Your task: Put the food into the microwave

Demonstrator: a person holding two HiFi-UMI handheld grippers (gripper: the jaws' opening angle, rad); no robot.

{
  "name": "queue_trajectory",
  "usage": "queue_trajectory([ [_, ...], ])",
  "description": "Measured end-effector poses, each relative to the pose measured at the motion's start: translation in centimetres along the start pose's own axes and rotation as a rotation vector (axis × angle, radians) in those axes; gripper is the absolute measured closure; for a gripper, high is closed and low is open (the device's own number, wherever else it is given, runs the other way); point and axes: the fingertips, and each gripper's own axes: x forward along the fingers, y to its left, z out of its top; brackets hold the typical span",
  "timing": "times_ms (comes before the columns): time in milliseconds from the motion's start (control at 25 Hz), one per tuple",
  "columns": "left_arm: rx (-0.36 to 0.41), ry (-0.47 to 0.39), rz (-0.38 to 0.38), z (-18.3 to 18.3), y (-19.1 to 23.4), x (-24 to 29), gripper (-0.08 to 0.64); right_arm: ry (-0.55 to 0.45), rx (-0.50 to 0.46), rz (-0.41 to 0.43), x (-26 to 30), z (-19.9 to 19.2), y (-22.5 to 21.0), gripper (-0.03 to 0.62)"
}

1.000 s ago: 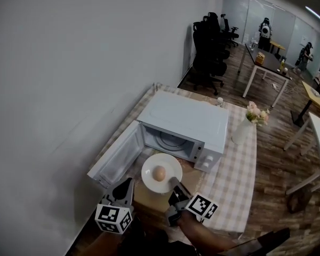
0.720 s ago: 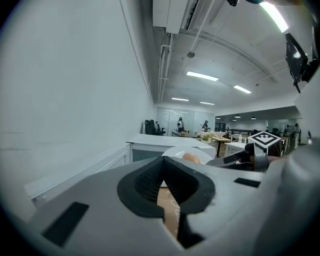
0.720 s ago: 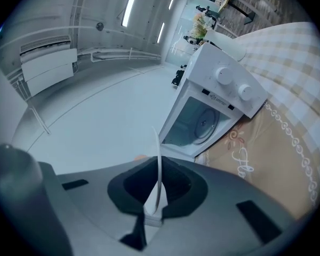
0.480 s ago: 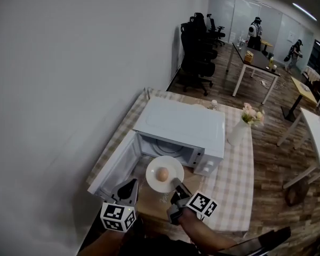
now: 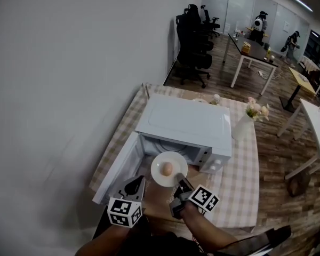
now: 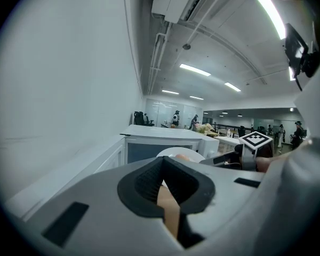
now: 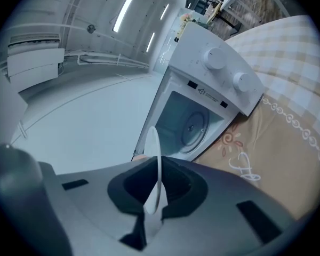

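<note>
Right gripper (image 5: 180, 184): jaws clamped on the near rim of the white plate (image 5: 158, 175), which shows edge-on between them in the right gripper view.
Plate: held flat, reaching ahead of those jaws to the mouth of the microwave (image 5: 186, 122).
Food (image 5: 167, 168): tan, egg-shaped lump mid-plate, ahead of the right jaws; long axis unclear.
Left gripper (image 5: 136, 184): jaws closed and empty, just left of the plate, facing the open door (image 5: 119, 167).
Writing: label (image 7: 209, 94) beside the knobs (image 7: 215, 58), too small to read.
</note>
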Motion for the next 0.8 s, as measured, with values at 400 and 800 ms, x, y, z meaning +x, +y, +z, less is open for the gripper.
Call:
queue_trajectory([
  [400, 0.014, 0.049, -0.075, -1.0, 1.7, 2.9, 0.552, -0.07, 0.034, -0.07, 3.2, 0.6, -1.5, 0.569],
  [800, 0.03, 0.125, -0.162, -3.8, 0.7, 6.8, 0.552, -0.128, 0.07, -0.148, 5.8, 1.8, -5.5, 0.569],
])
